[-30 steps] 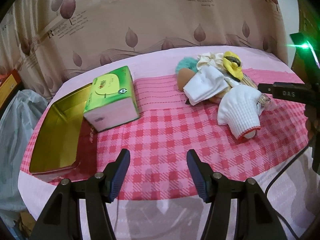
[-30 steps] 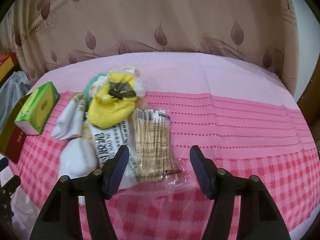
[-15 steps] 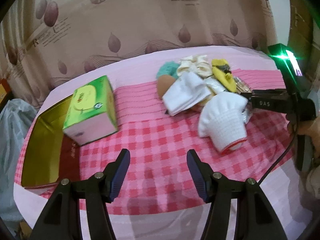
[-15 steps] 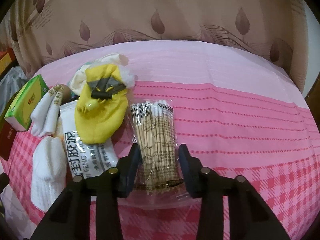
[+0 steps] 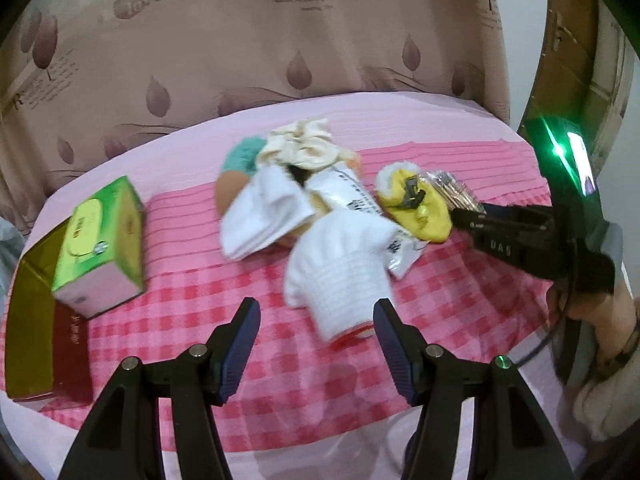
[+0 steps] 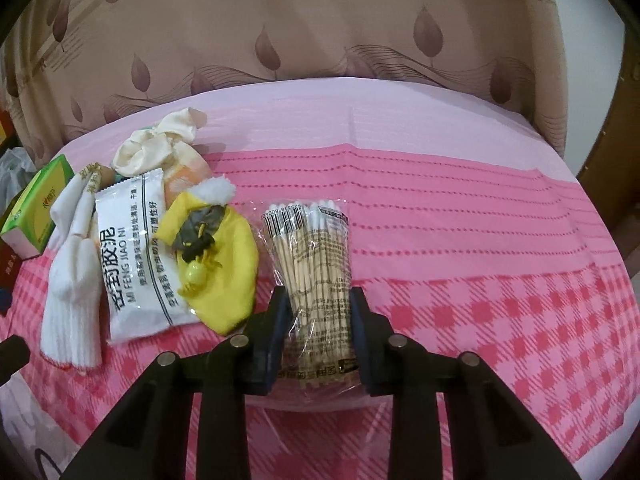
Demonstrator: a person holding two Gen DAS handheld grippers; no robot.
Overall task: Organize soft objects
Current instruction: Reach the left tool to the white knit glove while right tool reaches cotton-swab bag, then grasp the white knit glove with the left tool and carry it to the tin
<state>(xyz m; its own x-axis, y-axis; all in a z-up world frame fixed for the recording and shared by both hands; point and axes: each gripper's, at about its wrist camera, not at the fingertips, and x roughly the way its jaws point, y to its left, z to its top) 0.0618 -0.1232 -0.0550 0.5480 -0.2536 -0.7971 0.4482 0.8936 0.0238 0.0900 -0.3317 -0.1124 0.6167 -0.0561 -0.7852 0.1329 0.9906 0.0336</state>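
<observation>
- Left wrist view: the left gripper (image 5: 316, 344) hangs over the pink checked cloth (image 5: 200, 312) on the tabletop, fingers wide, nothing between them.
- A white glove (image 5: 340, 276) lies just beyond the fingertips, at the near edge of the pile of soft things.
- Left of the pile, a green tissue box (image 5: 100, 244) stands against an open gold tin (image 5: 28, 312).
- The curtain (image 5: 320, 40) behind reads "Love" and a large "R"; the smaller lines are illegible.
- The right gripper (image 5: 466, 216), lettered "DAS", reaches in from the right, held by a hand (image 5: 600, 320).
- Right wrist view: the right gripper (image 6: 318, 320) has just been closing; its fingers are narrow and press both sides of a clear swab bag (image 6: 312, 276) lying on the cloth (image 6: 480, 320).
- The bag carries a barcode; its small print is unreadable.
- Just left lie a yellow pouch (image 6: 224, 264) and a white sachet (image 6: 128, 256) printed "MI FENG JIAO NI".
- The glove (image 6: 72, 316) lies left of the sachet.
</observation>
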